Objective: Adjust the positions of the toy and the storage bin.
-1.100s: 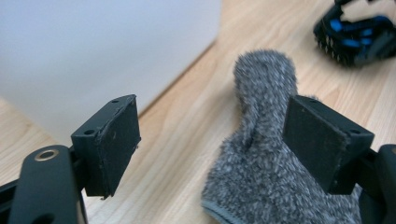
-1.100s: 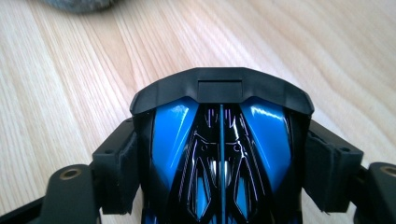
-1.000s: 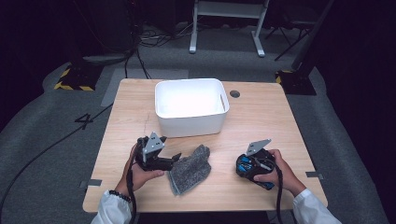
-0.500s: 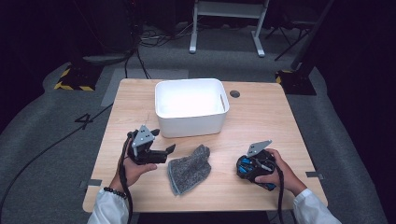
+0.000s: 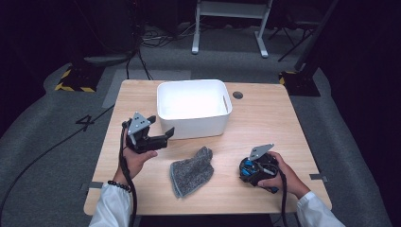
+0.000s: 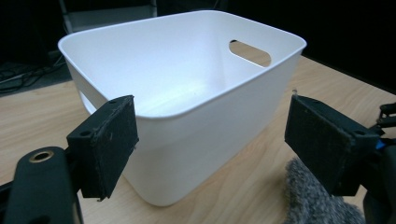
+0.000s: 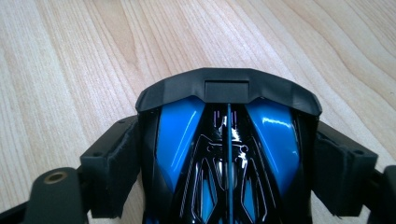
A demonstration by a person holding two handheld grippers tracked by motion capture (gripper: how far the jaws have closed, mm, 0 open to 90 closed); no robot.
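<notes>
The blue-and-black object (image 7: pixel 229 154) sits between the right gripper (image 7: pixel 229 161) jaws, just opening.

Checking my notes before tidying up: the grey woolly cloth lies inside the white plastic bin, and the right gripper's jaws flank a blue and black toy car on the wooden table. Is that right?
Not quite. The grey woolly cloth lies on the wooden table in front of the white plastic bin, not inside it, as the high view shows. The right gripper does flank the blue and black toy car.
</notes>
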